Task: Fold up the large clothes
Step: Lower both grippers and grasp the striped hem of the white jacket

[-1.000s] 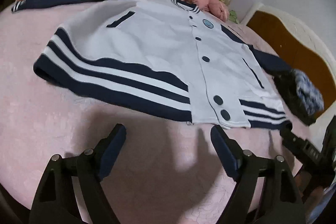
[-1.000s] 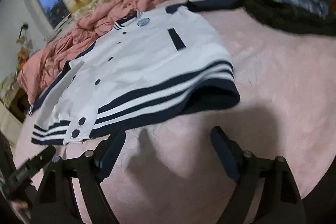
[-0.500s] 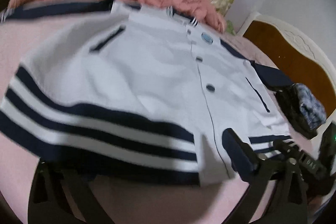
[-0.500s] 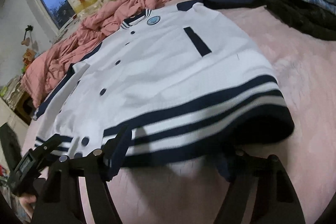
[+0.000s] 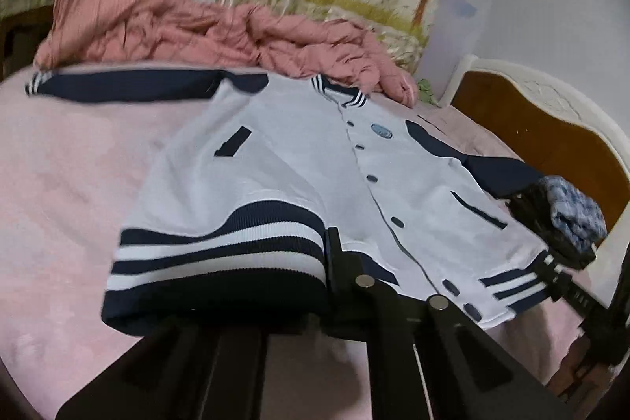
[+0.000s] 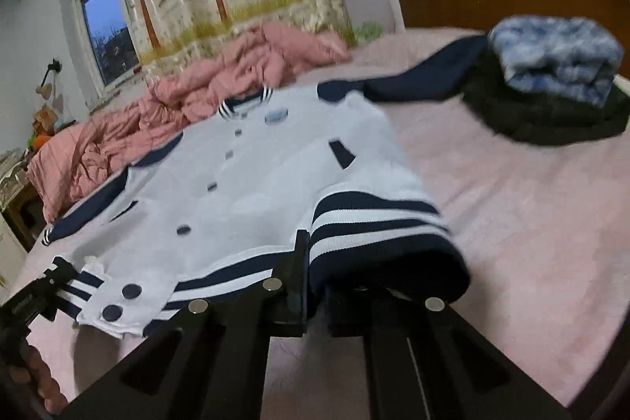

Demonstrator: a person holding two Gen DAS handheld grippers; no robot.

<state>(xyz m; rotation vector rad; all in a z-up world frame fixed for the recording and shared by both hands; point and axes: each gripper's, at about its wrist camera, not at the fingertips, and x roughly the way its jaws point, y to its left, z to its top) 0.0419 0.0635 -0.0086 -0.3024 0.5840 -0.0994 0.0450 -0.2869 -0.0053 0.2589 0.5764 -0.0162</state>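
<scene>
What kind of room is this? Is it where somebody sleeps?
Most likely a bedroom. A white and navy striped jacket lies spread on a pink bed sheet, a crumpled pink quilt is heaped behind it, and a brown wooden headboard with a cream frame stands at one end.

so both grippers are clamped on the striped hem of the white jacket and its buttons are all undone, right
Not quite. The buttons are done up, not undone: the left wrist view shows the front closed along the placket. The rest holds: the left gripper and right gripper are shut on the white jacket at its striped hem.
</scene>
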